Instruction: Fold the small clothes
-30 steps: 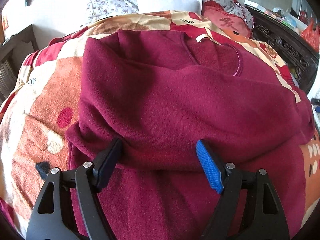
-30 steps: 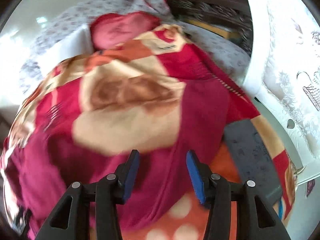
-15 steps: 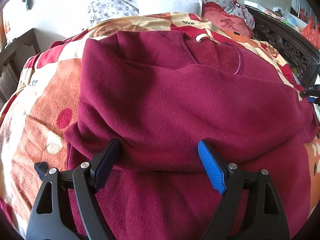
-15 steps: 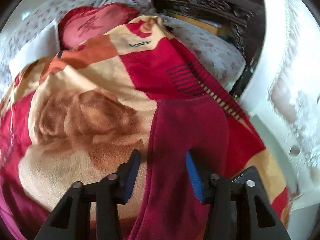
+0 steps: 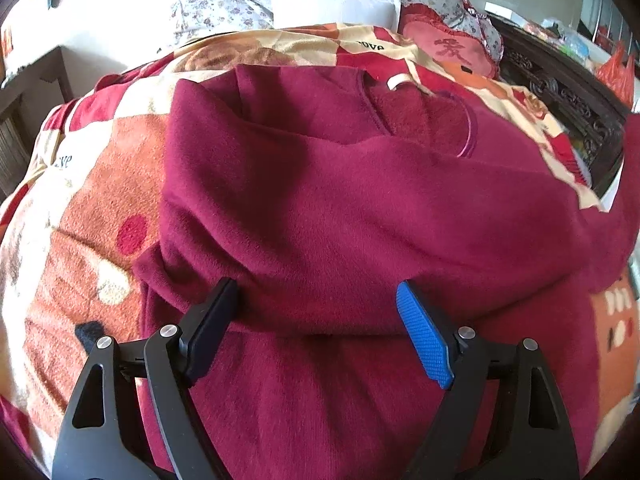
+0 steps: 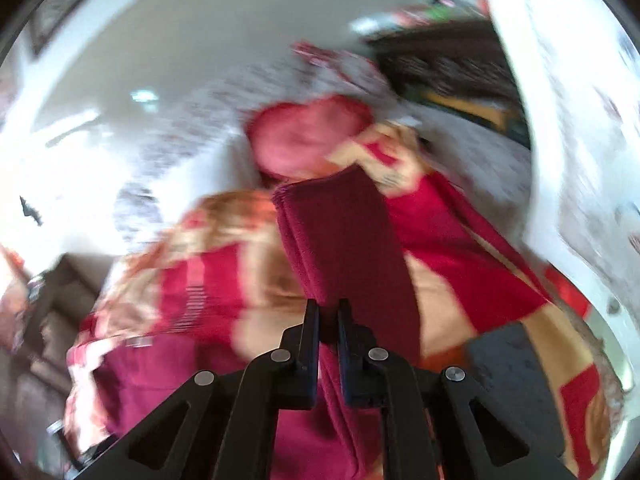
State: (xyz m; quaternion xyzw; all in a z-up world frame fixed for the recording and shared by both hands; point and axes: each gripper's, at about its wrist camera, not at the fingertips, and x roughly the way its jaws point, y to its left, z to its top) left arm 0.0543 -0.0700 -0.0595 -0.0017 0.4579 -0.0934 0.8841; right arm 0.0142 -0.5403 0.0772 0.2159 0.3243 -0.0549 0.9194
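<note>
- Where the bed fills the left wrist view, a patterned blanket in red, orange and cream covers it from edge to edge.
- Spread across that blanket lies a maroon fleece top, the largest loose thing in sight; its upper part is folded down over its lower part, and the neckline with a small white loop sits toward the far end.
- Behind the blanket, at the head of the bed, rest floral pillows, a white folded cloth and a red heart-shaped cushion.
- Along the right side of the bed runs a dark carved wooden frame.
- Low over the near fold of the top hangs the left gripper, its jaws wide apart; the dark pad touches the fold's edge, the blue pad stands free, and nothing is clamped.
- Seen from the right wrist, which is heavily blurred, the right gripper has its jaws pressed together on a sleeve of the maroon top, and that strip of cloth rises clear of the blanket ahead of the fingers.
- Beside the bed at lower right lies a dark grey flat object that I cannot identify.
</note>
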